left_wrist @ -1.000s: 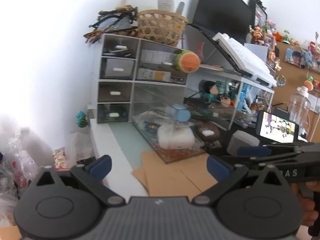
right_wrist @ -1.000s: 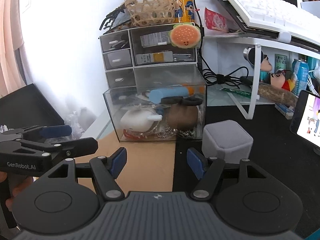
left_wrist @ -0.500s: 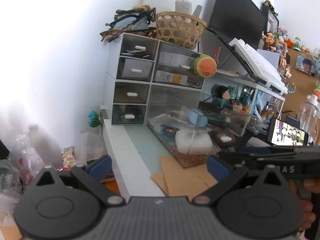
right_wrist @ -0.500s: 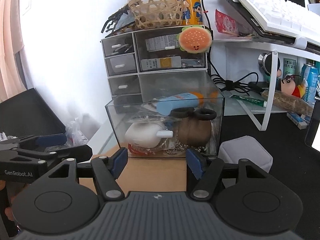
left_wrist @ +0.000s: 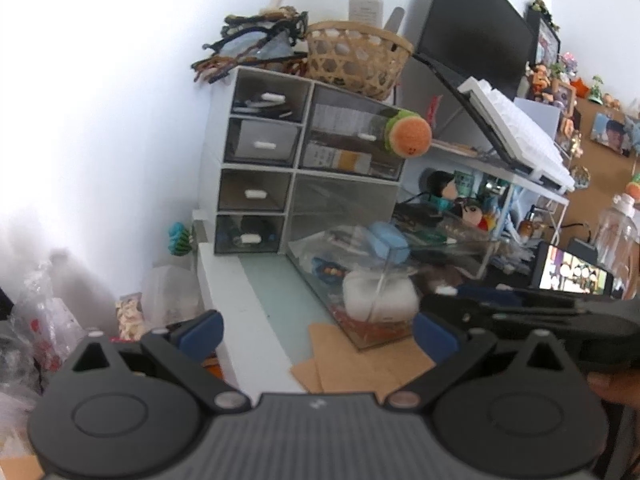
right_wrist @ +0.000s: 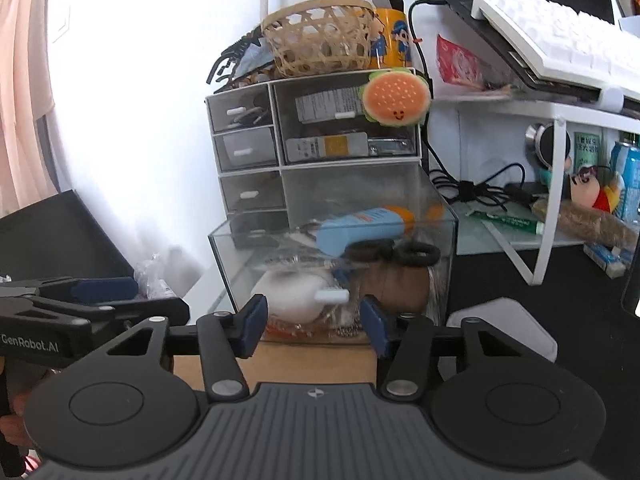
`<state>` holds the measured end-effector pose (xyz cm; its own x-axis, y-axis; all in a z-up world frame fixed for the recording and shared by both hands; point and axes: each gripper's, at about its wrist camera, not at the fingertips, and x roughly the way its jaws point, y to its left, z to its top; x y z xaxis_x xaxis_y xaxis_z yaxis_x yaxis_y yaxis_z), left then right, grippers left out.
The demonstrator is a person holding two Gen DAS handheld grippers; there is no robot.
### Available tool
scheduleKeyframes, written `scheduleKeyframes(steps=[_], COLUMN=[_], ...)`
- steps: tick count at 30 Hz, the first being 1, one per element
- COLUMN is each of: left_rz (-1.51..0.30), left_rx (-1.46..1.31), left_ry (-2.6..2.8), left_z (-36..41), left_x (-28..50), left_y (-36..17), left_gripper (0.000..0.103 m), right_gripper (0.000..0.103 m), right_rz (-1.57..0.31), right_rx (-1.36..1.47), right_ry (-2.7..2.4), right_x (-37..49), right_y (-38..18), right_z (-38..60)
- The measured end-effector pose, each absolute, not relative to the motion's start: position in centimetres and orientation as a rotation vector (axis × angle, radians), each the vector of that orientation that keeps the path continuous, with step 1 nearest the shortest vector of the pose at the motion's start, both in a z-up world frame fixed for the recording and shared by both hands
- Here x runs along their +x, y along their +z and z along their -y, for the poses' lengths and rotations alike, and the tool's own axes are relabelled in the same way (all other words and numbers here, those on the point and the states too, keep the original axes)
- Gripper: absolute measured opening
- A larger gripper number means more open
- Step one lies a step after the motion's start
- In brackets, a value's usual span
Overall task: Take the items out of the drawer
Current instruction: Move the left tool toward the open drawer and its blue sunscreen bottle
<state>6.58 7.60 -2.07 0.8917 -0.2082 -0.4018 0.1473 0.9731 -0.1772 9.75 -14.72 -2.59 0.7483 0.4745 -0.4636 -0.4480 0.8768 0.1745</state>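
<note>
**A:** Nothing is coming out yet. The clear drawer (right_wrist: 332, 264) is standing pulled out onto the tabletop (right_wrist: 312, 360), still holding the blue tube (right_wrist: 360, 228) and white pouch (right_wrist: 296, 296).

**B:** And the hand-held grippers?

**A:** The right hand-held gripper (right_wrist: 314, 322) has just been closing, partly open around the drawer's white handle (right_wrist: 331, 296) without pinching it. The left hand-held gripper (left_wrist: 316, 332) is waiting wide open, empty.

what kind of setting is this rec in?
Looks like a cluttered home desk, probably in a bedroom or study: a white keyboard propped on a desk riser, a small drawer organizer with a clear drawer pulled out, and cartoon figurines by a cork board.
</note>
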Motion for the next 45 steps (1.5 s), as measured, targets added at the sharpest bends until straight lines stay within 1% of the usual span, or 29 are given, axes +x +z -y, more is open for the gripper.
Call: scheduleKeyframes(steps=[4,18,23,29,32,37,39,41,43,45], left_rz=[-0.425,-0.44,-0.468,-0.488,-0.498,-0.508,-0.517,-0.526,-0.53,-0.53], left_rx=[-0.127,-0.071,-0.067,-0.074,-0.084,-0.052,-0.052,-0.057,-0.068,-0.073], left_ry=[-0.192,-0.183,-0.169,-0.171,-0.162,-0.138,-0.139,-0.14,-0.138,-0.137], left_z=[-7.4,-8.2,-8.5,-8.5,-8.6,-8.4,-8.3,-8.2,-8.2,-8.2], left_x=[7.1,9.6,11.3,13.3,14.3,15.7,16.2,16.6,17.0,17.3], left_y=[-1.0,1.3,1.1,0.9,0.8,0.6,0.5,0.4,0.4,0.5], left_gripper=[0.103,0.092,0.081,0.071,0.068,0.066,0.061,0.052,0.046,0.045], right_gripper=[0.052,0.051,0.051,0.05,0.05,0.05,0.05,0.05,0.05,0.05], right_rz=[-0.515,-0.531,-0.532,-0.532,-0.531,-0.528,-0.527,-0.527,-0.528,-0.528], right_rx=[0.028,0.084,0.101,0.118,0.119,0.117,0.116,0.118,0.125,0.132], right_ry=[0.503,0.463,0.46,0.466,0.468,0.471,0.473,0.476,0.478,0.478], right_x=[9.7,10.9,11.0,11.1,11.1,11.0,11.0,11.0,11.0,11.0], right_y=[-2.4,-2.2,-2.2,-2.3,-2.3,-2.3,-2.3,-2.3,-2.3,-2.3], right_z=[14.2,14.8,15.0,15.2,15.3,15.3,15.3,15.4,15.5,15.5])
